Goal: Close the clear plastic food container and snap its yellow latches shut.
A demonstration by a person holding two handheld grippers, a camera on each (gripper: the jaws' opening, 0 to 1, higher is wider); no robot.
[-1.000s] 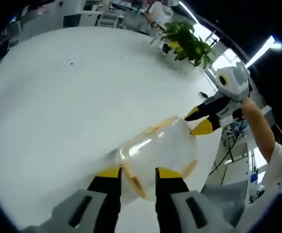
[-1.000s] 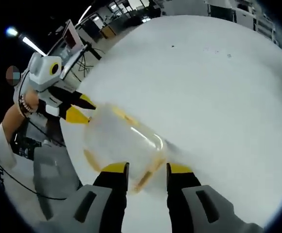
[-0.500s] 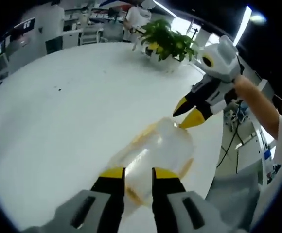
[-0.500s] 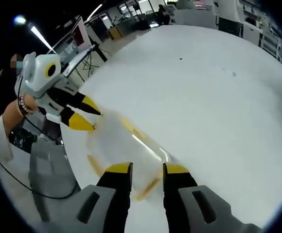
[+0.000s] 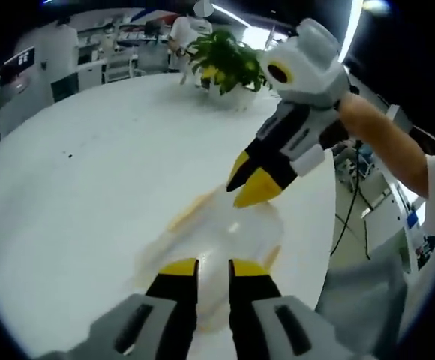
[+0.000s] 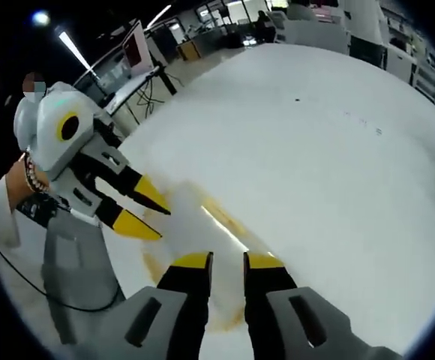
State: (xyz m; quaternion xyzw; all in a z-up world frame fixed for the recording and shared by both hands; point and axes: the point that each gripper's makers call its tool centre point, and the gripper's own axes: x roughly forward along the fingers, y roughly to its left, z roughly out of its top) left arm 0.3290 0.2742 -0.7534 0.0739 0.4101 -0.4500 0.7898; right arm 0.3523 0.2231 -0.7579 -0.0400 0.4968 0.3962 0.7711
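A clear plastic container [image 5: 225, 229] with yellow latches lies blurred on the white table [image 5: 90, 165]. My left gripper [image 5: 214, 268] has its jaws drawn close together on the container's near end. The right gripper [image 5: 244, 186] comes in from the upper right, its yellow tips at the container's far end. In the right gripper view the same container [image 6: 195, 225] lies just ahead, with a yellow latch strip [image 6: 219, 215] along its side. The right gripper [image 6: 227, 261] pinches its near edge with a narrow gap. The left gripper [image 6: 148, 211] reaches in from the left, touching the opposite end.
A potted green plant [image 5: 229, 64] stands at the table's far side. The table edge [image 5: 326, 225] runs close to the container, with floor and cables beyond. A person's forearm [image 5: 382, 142] and a braceleted wrist [image 6: 28, 176] hold the grippers. Desks stand in the background.
Both pairs of jaws have narrowed onto the container's ends. The two grippers have drawn closer to each other, so each looms larger in the other's view.
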